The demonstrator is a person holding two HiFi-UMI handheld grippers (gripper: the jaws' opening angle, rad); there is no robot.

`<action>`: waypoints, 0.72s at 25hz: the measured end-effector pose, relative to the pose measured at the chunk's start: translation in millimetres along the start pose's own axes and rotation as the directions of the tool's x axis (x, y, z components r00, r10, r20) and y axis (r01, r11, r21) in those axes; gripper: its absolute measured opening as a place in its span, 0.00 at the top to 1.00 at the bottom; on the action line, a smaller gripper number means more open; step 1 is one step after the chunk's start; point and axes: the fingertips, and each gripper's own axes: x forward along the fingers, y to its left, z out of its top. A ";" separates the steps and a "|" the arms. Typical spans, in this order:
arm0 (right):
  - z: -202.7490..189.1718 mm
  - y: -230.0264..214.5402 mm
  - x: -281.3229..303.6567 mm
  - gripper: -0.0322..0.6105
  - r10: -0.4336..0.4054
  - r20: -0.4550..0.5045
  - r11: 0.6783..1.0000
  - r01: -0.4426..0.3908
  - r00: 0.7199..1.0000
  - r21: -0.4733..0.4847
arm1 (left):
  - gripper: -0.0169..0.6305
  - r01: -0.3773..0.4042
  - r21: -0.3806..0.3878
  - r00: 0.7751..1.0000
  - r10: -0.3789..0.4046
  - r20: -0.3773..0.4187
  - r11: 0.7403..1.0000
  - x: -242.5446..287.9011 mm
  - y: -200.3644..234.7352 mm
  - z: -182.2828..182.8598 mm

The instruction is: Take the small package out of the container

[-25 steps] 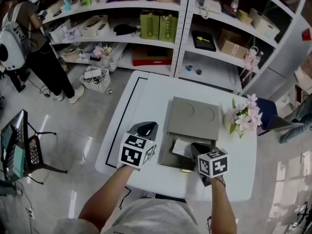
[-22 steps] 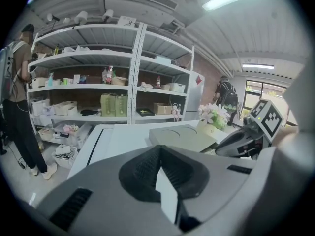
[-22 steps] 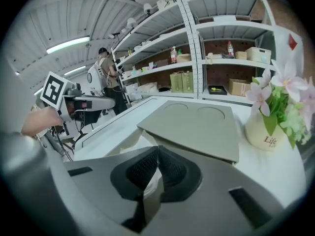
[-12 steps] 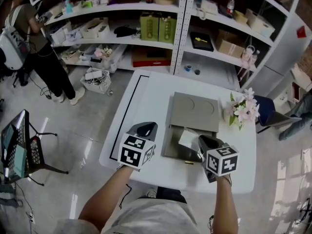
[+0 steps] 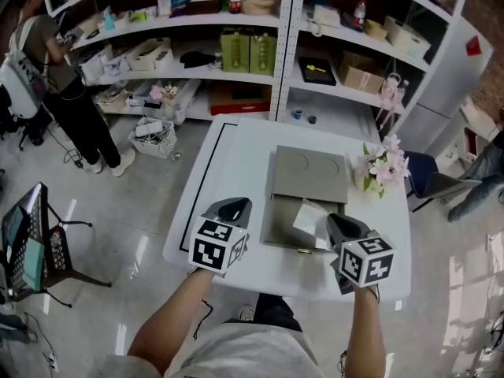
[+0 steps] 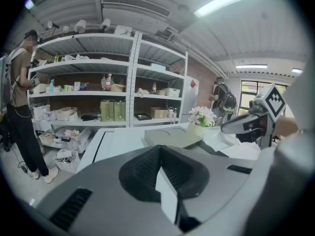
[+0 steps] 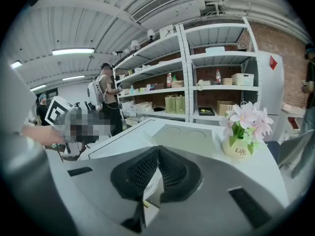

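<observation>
Table [image 5: 236, 160], front edge: right gripper [image 5: 331, 221] grips small package [image 5: 306, 213]; left gripper [image 5: 233, 208] closed.

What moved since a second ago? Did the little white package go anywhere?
The right gripper, already shut on the small white package, has lifted it up from the open grey box and carried it slightly to the right. Nothing was let go. The left gripper, the grey box and the flowers stayed where they were.
</observation>
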 end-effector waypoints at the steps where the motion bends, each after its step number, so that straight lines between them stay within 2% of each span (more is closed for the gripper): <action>1: 0.1 -0.8 -5.7 0.94 -0.007 0.008 1.000 0.007 1.000 0.006 | 0.97 0.001 0.001 1.000 -0.001 0.003 1.000 -2.7 -2.0 0.1; 18: 13.2 -5.6 -79.3 0.94 -0.127 0.185 0.992 0.124 0.974 0.029 | 0.97 -0.001 0.012 0.998 0.000 0.071 1.000 -29.5 -20.5 8.9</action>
